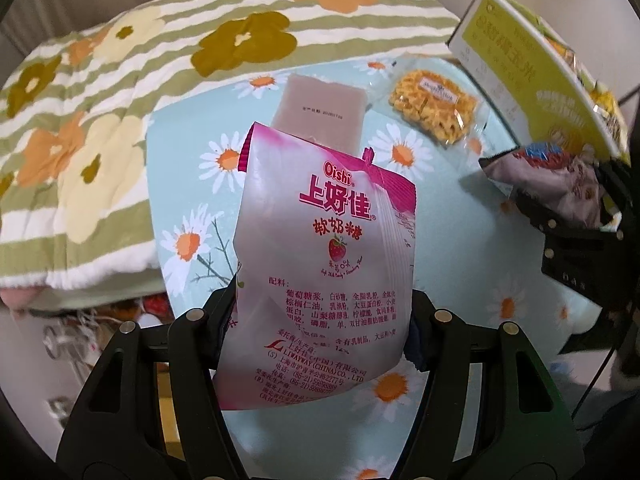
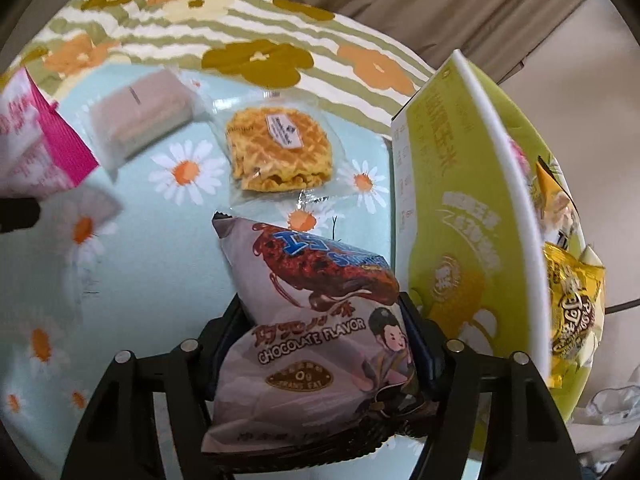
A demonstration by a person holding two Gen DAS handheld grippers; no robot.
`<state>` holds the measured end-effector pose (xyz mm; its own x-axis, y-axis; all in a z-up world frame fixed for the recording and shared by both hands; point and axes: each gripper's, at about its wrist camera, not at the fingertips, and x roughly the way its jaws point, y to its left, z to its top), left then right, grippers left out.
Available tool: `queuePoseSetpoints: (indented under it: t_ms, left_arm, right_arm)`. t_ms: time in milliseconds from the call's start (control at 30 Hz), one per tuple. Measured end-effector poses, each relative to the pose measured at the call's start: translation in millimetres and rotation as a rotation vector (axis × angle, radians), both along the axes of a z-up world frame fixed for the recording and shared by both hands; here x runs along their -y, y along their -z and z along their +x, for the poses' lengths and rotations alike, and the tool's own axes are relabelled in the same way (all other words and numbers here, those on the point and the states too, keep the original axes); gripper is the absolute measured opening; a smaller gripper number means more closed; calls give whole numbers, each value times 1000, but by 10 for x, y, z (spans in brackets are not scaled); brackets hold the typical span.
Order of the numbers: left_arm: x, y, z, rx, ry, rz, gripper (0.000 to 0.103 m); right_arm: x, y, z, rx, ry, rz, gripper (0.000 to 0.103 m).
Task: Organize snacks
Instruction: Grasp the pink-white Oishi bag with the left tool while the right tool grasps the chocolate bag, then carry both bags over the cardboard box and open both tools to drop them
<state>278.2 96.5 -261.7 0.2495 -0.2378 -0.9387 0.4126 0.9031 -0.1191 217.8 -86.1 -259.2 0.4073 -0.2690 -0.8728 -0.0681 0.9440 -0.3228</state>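
Observation:
My left gripper point(image 1: 320, 300) is shut on a pink and white Oishi strawberry candy bag point(image 1: 320, 236), held upright above the daisy-print cloth point(image 1: 188, 184). The bag's pink edge also shows at the left of the right wrist view point(image 2: 60, 144). My right gripper point(image 2: 324, 312) is shut on a grey chocolate-flavour snack packet point(image 2: 312, 272), right beside the wall of a green and white cardboard box point(image 2: 460, 220). On the cloth lie a wrapped waffle point(image 2: 276, 152) and a wrapped pale pinkish cake bar point(image 2: 140, 116).
Yellow snack packets point(image 2: 572, 300) sit inside the green box point(image 1: 532, 76). A green-striped quilt with orange and olive flowers point(image 1: 120, 80) is bunched up behind the cloth. A beige curtain point(image 2: 460, 8) hangs at the back. Cluttered items lie below the cloth's left edge point(image 1: 80, 332).

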Motion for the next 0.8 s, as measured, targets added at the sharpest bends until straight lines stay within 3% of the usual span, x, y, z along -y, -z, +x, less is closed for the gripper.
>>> queuePoseSetpoints:
  t_ms: [167,400,600,800]
  left_arm:
    - [-27,-256,-7,20,-64,-61,61]
    - [176,-749,31,99,-82,-99,61]
    - [694,-1209,92,194,-55,-113,61]
    - [1527,-1596,179,248,-46,-185,61]
  right_arm:
    - [44,-393,-103,60,-5,80,66]
    - [267,-1096,-155,209,-20,205,66]
    - [709,-1510,-102,306,-48,265,66]
    - [1409,-1789,32,358,-71,299,66]
